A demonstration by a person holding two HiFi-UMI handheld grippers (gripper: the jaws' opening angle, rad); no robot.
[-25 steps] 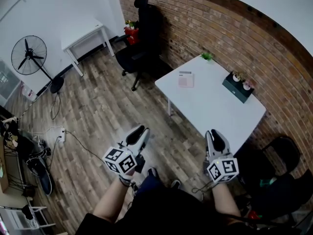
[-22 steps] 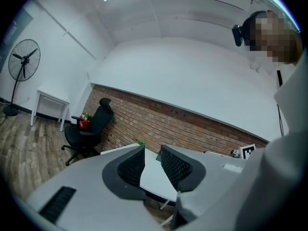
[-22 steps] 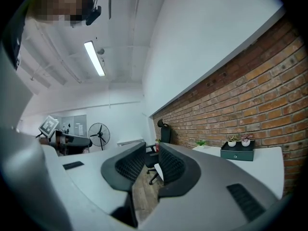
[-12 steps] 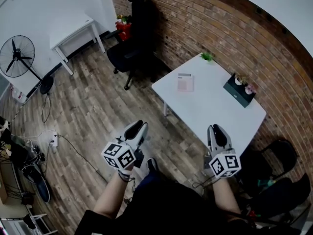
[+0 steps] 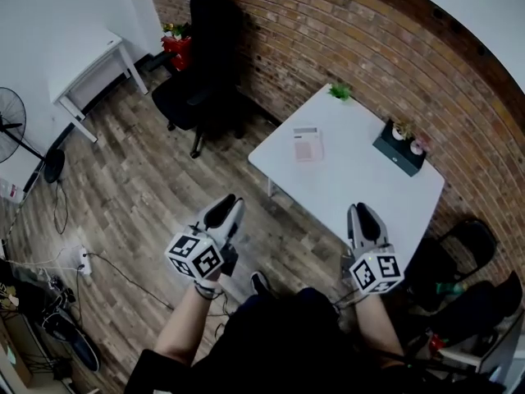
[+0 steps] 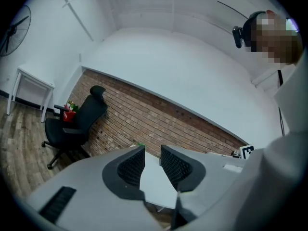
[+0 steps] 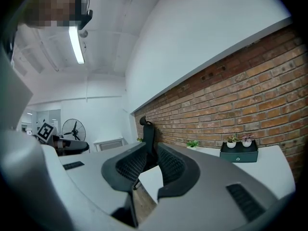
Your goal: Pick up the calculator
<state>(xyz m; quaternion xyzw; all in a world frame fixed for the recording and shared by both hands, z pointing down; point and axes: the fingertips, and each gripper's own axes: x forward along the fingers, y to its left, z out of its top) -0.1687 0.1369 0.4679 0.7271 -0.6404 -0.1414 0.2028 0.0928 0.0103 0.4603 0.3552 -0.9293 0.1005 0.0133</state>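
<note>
Just one calculator [image 5: 308,145] — two tools [image 5: 225,213] [image 5: 363,218]

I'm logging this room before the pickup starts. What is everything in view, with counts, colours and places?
table: one, white, against the brick wall
calculator: one, pale pink, lying on the table's left part
tray: one, dark green, on the table near the wall, holding two small potted plants
plant: one, green, at the table's far corner
office chair: one, black, left of the table, by the brick wall
side table: one, white, by the white wall
fan: one, black, at the left edge
left gripper: one, grey, jaws apart, empty, short of the table
right gripper: one, grey, jaws apart, empty, short of the table
</note>
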